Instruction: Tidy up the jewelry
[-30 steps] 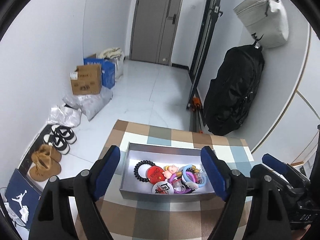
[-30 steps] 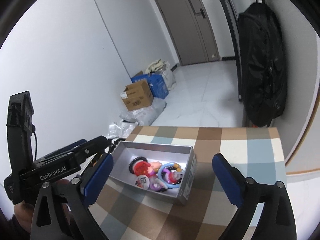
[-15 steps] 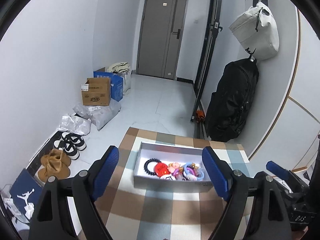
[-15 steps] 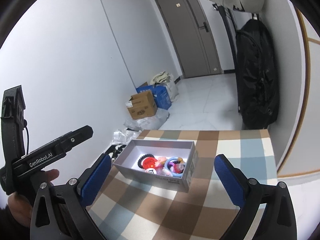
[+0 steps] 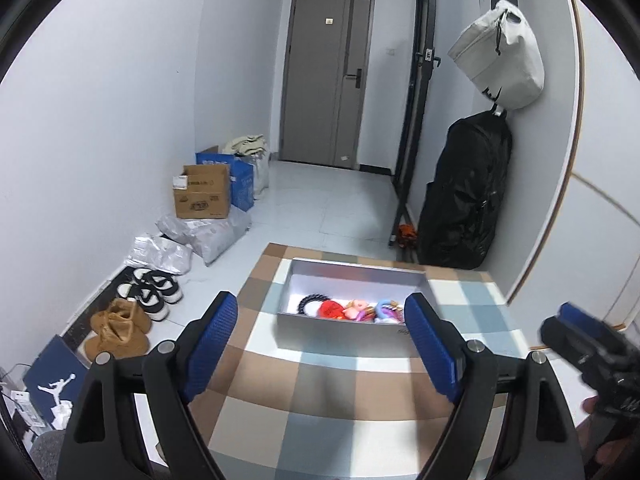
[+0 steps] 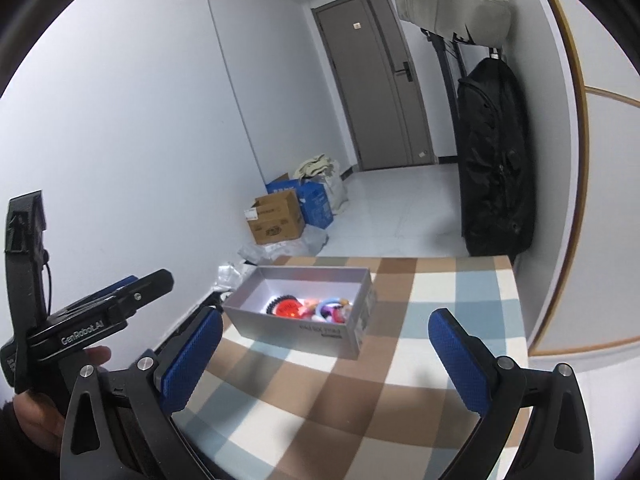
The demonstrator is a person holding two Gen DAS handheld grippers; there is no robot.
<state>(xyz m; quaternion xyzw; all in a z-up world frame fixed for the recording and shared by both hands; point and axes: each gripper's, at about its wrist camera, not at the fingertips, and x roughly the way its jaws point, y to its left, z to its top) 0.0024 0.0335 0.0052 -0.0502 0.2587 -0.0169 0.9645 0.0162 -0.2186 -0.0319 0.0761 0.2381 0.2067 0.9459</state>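
Currently, per both wrist views:
Left gripper: jaws spread wide, blue pads empty, held above the near part of the table, short of the box.
Right gripper: jaws wide apart, nothing between the pads, also back from the box.
Grey box: open-topped, on the checked tablecloth toward the far edge of the table.
Jewelry: heaped in the box's right half, with a black bead bracelet leftmost, a red round piece touching it, pink, purple and blue rings beyond; details blurred.
Surroundings: cardboard box, shoes on the floor at left, black bag hanging on the right wall.
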